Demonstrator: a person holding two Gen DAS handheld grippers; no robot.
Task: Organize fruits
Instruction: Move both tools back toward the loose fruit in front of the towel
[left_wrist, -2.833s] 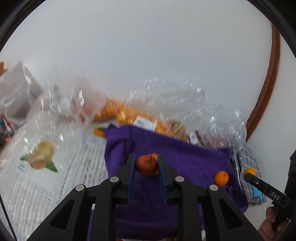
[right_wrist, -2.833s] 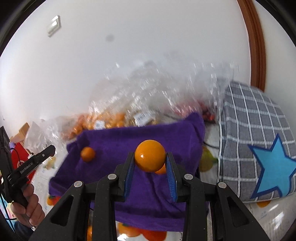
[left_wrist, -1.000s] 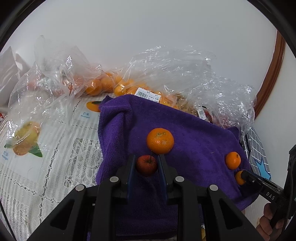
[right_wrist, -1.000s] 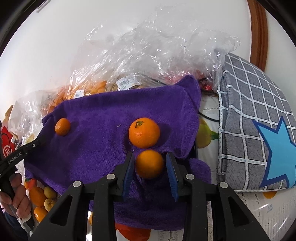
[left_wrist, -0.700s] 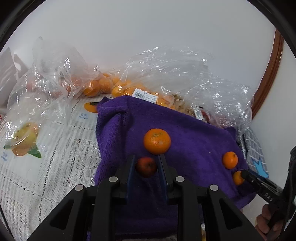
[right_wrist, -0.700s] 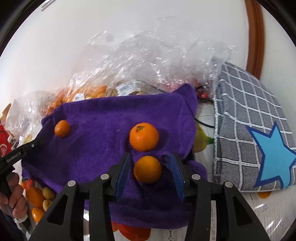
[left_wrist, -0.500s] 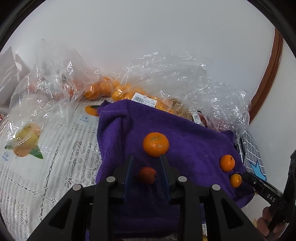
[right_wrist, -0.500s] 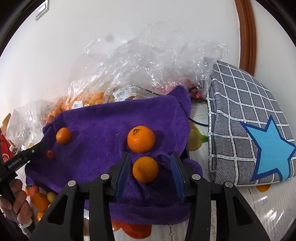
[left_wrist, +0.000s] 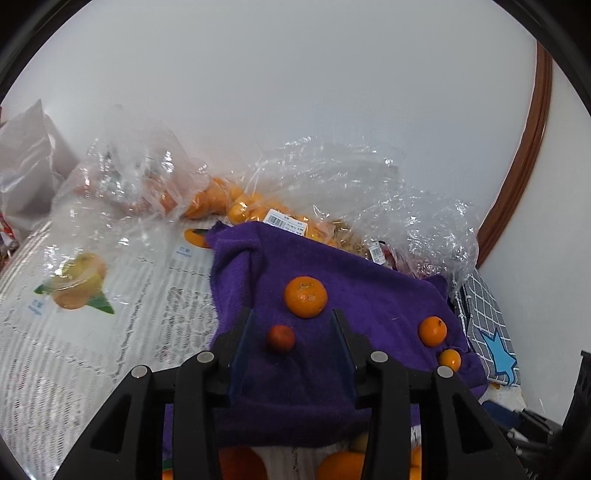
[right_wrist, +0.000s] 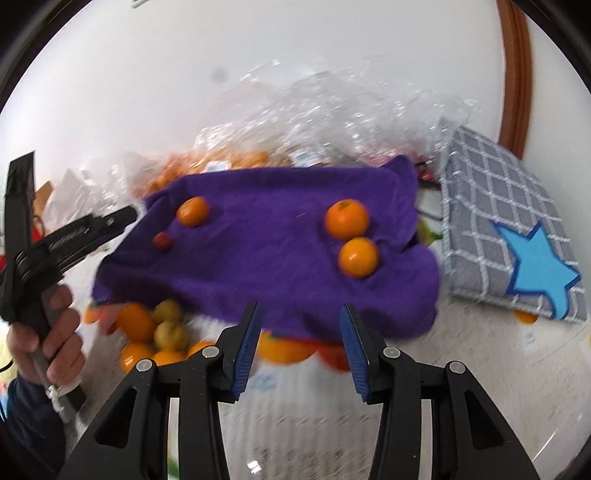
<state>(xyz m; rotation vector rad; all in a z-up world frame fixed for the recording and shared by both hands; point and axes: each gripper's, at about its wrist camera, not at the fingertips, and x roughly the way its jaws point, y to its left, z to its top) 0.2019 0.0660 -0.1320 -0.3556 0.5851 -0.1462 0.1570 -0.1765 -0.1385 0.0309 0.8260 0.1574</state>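
A purple towel (left_wrist: 369, 295) (right_wrist: 277, 251) is spread on the table and bears the sorted fruit. A small red fruit (left_wrist: 280, 338) (right_wrist: 162, 240) lies on it beside a large mandarin (left_wrist: 306, 296) (right_wrist: 192, 211). Two more oranges lie at the towel's right: a mandarin (left_wrist: 432, 331) (right_wrist: 346, 219) and a smooth orange (left_wrist: 449, 360) (right_wrist: 358, 257). My left gripper (left_wrist: 291, 345) is open and empty, its jaws either side of the red fruit. My right gripper (right_wrist: 300, 345) is open and empty, pulled back before the towel's front edge.
Clear plastic bags (left_wrist: 229, 199) of oranges line the wall behind the towel. A pile of loose fruit (right_wrist: 155, 332) lies under the towel's front edge. A grey checked cushion with a blue star (right_wrist: 517, 236) lies at the right. A lace tablecloth (left_wrist: 92, 314) covers the table.
Both grippers have opened and let go of their fruit on the towel: the left the red fruit, the right the smooth orange. Both have drawn back, the right one farther.
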